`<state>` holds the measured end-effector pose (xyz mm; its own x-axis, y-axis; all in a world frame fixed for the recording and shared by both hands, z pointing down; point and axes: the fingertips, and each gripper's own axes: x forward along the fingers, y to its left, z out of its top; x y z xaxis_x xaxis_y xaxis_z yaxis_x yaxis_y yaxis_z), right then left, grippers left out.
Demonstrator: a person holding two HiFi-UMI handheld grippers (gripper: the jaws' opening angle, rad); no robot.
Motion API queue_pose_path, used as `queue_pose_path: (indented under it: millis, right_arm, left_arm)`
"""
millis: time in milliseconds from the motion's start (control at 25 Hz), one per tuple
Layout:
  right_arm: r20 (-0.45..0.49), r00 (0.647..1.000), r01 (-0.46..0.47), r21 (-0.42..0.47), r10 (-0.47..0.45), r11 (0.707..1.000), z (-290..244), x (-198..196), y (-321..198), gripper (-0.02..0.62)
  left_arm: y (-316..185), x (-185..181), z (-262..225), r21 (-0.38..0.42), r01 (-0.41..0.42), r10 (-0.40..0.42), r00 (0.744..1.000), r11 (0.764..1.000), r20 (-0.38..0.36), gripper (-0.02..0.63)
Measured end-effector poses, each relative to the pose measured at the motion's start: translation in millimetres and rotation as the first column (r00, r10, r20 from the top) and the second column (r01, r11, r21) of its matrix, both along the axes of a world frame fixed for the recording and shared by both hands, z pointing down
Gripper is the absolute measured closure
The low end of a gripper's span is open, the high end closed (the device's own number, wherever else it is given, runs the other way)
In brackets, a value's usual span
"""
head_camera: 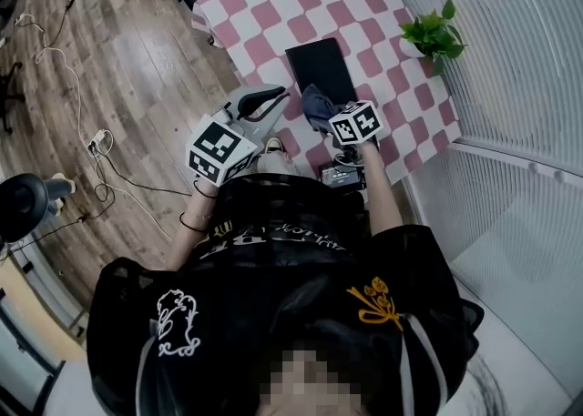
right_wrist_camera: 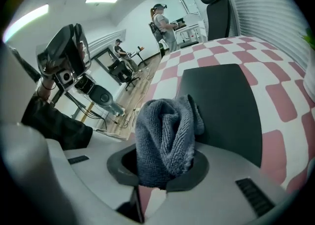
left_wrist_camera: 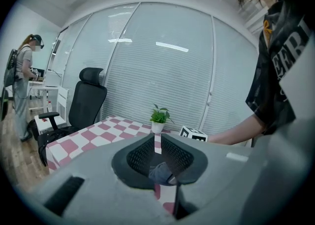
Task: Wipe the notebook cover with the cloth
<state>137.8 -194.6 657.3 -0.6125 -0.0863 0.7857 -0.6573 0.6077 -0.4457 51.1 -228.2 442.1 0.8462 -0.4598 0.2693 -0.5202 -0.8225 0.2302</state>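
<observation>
The right claw [right_wrist_camera: 160, 172] is clamped on a bunched grey cloth [right_wrist_camera: 166, 130], which we see held at the near end of the black notebook [right_wrist_camera: 224, 103]; whether the cloth touches the cover we cannot tell. The notebook lies flat on the pink-and-white checked counter [right_wrist_camera: 285, 101]. The left claw [left_wrist_camera: 157, 145], its tips drawn almost together on nothing, hovers to the left of the notebook by the counter's edge, and a potted plant [head_camera: 435, 35] stands well apart on the notebook's right.
</observation>
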Motion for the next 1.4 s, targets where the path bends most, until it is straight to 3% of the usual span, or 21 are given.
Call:
queue_pose_path:
  millis: [120,320,520,680,800,920,1240,1400]
  right_arm:
    - [0.005,1.000,-0.016,0.005,0.016,1.000,0,6,-6,0.522]
    - [0.007,0.986,-0.164,-0.004,0.164,0.986,2,44,-20,0.522]
    - [0.008,0.949,-0.316,0.013,0.316,0.949,1,92,-32,0.522]
    - [0.000,0.898,-0.440,0.035,0.440,0.897,-1,121,-36,0.522]
    - [-0.056,0.895,-0.436,0.105,0.443,0.894,-10,128,-30,0.522]
    - [0.011,0.897,-0.438,0.161,0.442,0.884,-39,107,-27,0.522]
    - [0.253,0.840,-0.536,0.248,0.480,0.807,-117,22,-6,0.522]
    - [0.302,0.823,-0.559,0.275,0.482,0.783,-141,-24,18,0.522]
  left_arm:
    - [2,4,0,0.000,-0.010,0.010,1.000,1.000,0.006,0.555]
    - [5,3,2,-0.010,-0.010,0.011,1.000,1.000,0.016,0.555]
    - [13,3,2,-0.015,-0.014,0.015,1.000,1.000,0.027,0.555]
    - [17,-5,-3,-0.003,-0.001,0.001,1.000,1.000,0.026,0.555]
    - [21,-16,-3,-0.003,0.013,-0.013,1.000,1.000,0.024,0.555]
    - [29,-25,-3,-0.003,0.013,-0.013,1.000,1.000,0.023,0.555]
    - [61,-58,-4,0.007,-0.023,0.023,1.000,1.000,0.010,0.555]
    - [76,-87,-10,0.031,-0.025,0.025,1.000,0.999,-0.007,0.555]
